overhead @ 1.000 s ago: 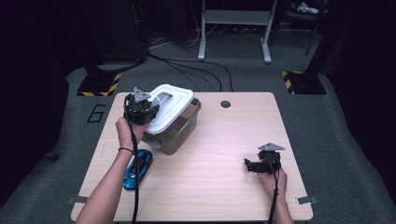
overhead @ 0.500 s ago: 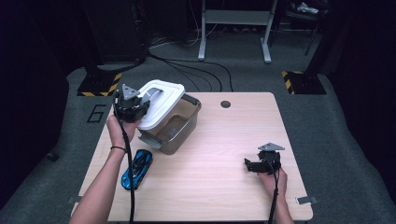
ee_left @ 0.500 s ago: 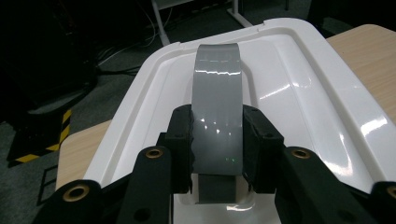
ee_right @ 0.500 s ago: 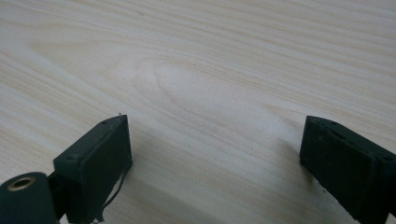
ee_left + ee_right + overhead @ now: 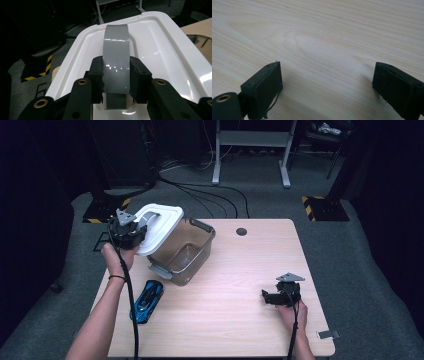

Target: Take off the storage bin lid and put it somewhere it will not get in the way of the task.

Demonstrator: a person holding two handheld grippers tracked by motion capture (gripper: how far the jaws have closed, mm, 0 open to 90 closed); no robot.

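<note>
One lid (image 5: 159,227) (gripped by its grey handle (image 5: 116,55)) has swung left off the box (image 5: 182,252).

White lid (image 5: 159,226) with a grey handle (image 5: 116,60), tilted above the clear box (image 5: 182,251), upper left of the frame.

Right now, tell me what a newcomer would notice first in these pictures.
The white lid, held tilted off the clear container at the table's far left, its grey handle clamped in the left gripper. Next, the blue toy car near the left forearm, and the right gripper open over bare wood.
</note>
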